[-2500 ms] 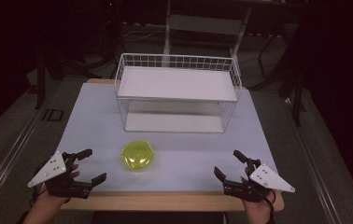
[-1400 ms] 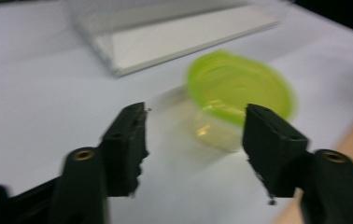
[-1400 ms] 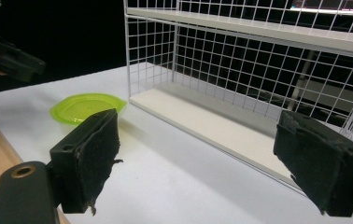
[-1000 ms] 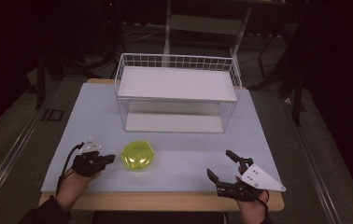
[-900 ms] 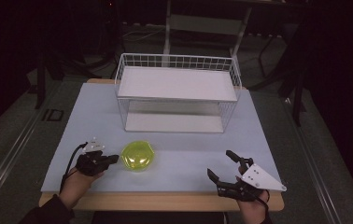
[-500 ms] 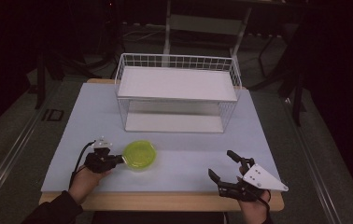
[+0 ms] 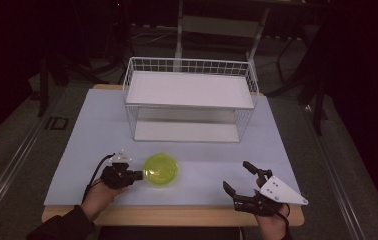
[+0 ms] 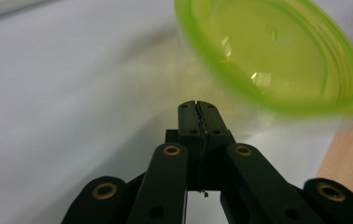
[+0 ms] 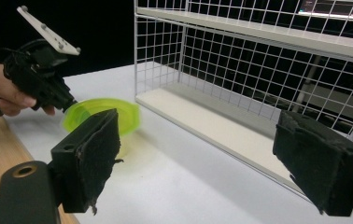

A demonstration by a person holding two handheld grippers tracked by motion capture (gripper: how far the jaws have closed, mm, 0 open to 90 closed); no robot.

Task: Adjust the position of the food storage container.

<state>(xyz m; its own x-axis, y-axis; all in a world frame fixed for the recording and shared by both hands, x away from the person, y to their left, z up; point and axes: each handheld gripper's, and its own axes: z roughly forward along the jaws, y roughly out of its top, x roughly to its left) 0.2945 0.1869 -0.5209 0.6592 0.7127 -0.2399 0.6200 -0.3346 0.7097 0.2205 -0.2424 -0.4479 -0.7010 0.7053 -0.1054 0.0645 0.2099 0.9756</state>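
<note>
High view shows the left gripper (image 7: 136,175) at the left edge of a green bowl (image 7: 160,169), which sits on the near left part of the white mat (image 7: 97,135), in front of the wire rack (image 7: 189,99). In the left gripper view the jaws are pressed together with no gap between them, and the bowl's rim (image 8: 240,86) passes just beyond their tips; it looks blurred and tilted, which suggests the bowl is being tipped or lifted by that edge. Whether the rim is actually pinched between the tips cannot be told, since they look closed on themselves rather than on plastic.

The right gripper (image 7: 240,181) waits at the near right of the mat, well apart from the bowl, its jaws spread wide and empty; in the right gripper view its black pads (image 9: 90,147) frame the rack and the bowl farther off.

As a judgement, the work is at its start: the bowl has been reached and perhaps caught, but it remains low on the mat, and both rack shelves are bare. Carrying it to the rack would be what is left.

Only "ID" (image 7: 55,123) can be read, printed on the floor left of the table; no brand shows on the bowl or rack.
</note>
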